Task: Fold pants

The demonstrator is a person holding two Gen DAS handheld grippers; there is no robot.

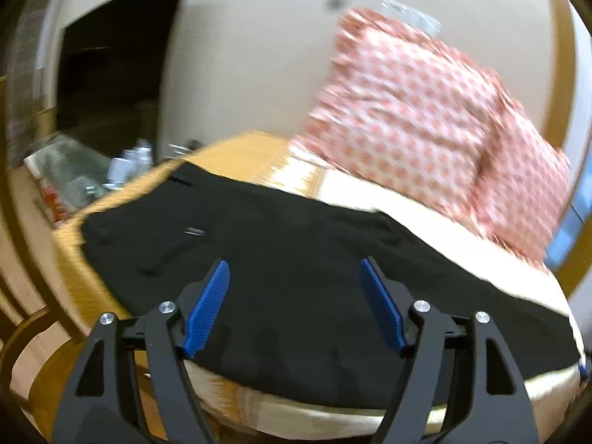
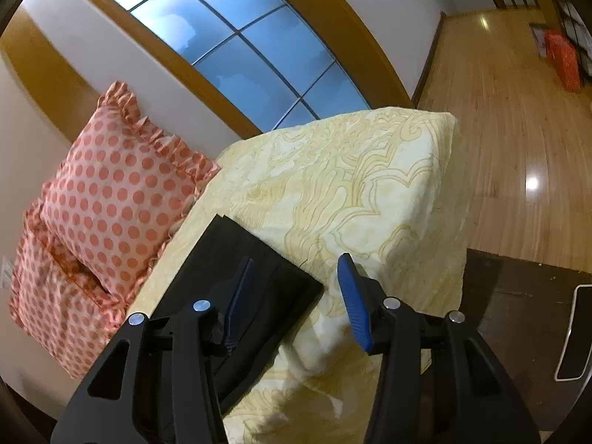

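1. As seen from the left wrist: black pants (image 1: 296, 259) spread flat on the cream bedspread (image 1: 425, 207), long axis crosswise from the bed's left edge toward its right edge. Left gripper (image 1: 294, 307) directly over the near hem side, blue pads (image 1: 207, 307) spread wide, nothing between them, no contact with cloth. Frame blurred. Dotted pillows (image 1: 425, 111) at the far right corner, well apart from the pants.

2. As seen from the right wrist: one squared end of the pants (image 2: 251, 277) lying near the bed's left edge, beside the pillows (image 2: 111, 192); bedspread (image 2: 351, 185) bare toward the far right corner. Right gripper (image 2: 296, 299) straddling the pants' outer edge: left pad (image 2: 238, 296) above the cloth, right pad (image 2: 351, 299) over bare bedspread. Jaws about half spread, gripping nothing.

3. Judgement: fold laid and let go by both; right gripper nearer the squared end; next fold likely across the long axis.
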